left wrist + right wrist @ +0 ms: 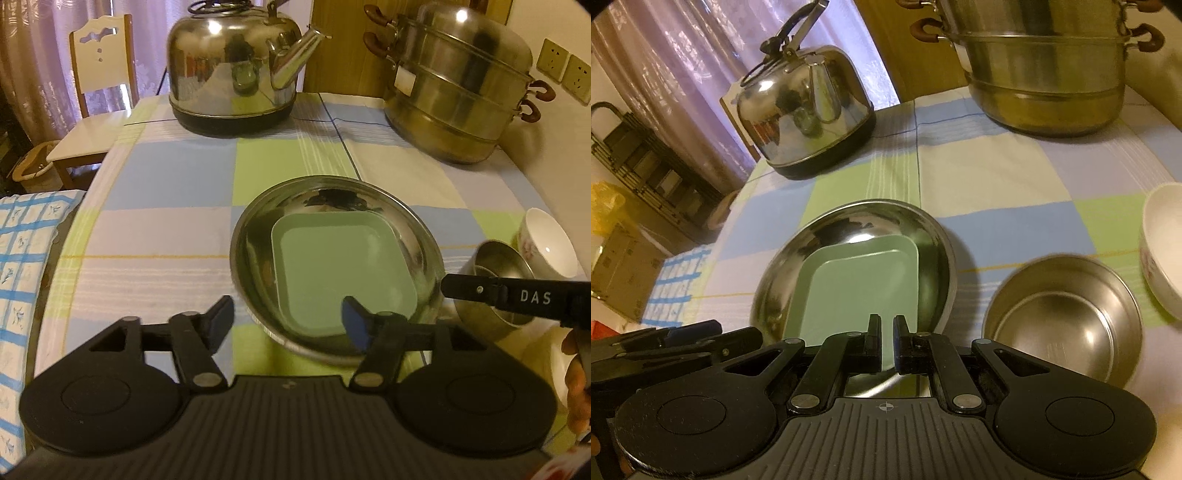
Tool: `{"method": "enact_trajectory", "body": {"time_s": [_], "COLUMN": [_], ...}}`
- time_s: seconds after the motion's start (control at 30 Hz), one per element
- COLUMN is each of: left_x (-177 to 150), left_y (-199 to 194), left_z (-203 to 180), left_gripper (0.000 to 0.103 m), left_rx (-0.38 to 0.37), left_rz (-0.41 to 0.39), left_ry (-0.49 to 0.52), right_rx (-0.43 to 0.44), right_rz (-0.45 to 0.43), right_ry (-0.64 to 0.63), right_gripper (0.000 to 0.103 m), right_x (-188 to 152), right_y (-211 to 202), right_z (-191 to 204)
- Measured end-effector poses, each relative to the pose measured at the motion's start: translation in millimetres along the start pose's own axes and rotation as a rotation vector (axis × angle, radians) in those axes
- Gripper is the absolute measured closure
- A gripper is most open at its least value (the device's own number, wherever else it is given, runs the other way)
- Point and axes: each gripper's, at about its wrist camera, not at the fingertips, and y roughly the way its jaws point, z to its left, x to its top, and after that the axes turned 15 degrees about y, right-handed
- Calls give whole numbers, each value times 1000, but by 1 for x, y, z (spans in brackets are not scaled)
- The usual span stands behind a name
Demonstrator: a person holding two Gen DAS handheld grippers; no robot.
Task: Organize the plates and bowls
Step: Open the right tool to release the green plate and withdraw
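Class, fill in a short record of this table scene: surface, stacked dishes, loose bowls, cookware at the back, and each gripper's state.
surface: checked tablecloth
stacked: green square plate lies inside the round steel plate
loose bowls: steel bowl, white bowl, side by side
back: kettle, steamer pot
left gripper: open, holding nothing
right gripper: shut, empty

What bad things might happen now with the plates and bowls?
The green square plate sits tilted inside the round steel plate, so it may slide or rattle if bumped. The steel bowl and the white bowl stand close together, and a grab at one might knock the other.
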Motion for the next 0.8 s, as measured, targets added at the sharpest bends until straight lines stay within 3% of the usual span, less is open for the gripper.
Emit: {"method": "enact_trajectory", "body": {"time_s": [0.27,0.37,0.43,0.8], "left_x": [-24,-33,-38,-65], "left_y": [-39,-50,-57,-100], "left_z": [-12,-19,-22,-46], "left_gripper": [20,19,18,11], "left_rx": [25,31,29,35], "left_rz": [-9,-6,-6,-34], "left_ry": [-5,-13,-23,-55], "right_rx": [25,25,31,28], "right_rz": [31,36,25,28], "right_ry": [9,8,13,-22], "right_gripper": [90,67,45,41], "right_x": [-22,-31,-39,-70], "right_y": [-33,-46,-57,-100], "right_z": [-5,-8,-11,-19]}}
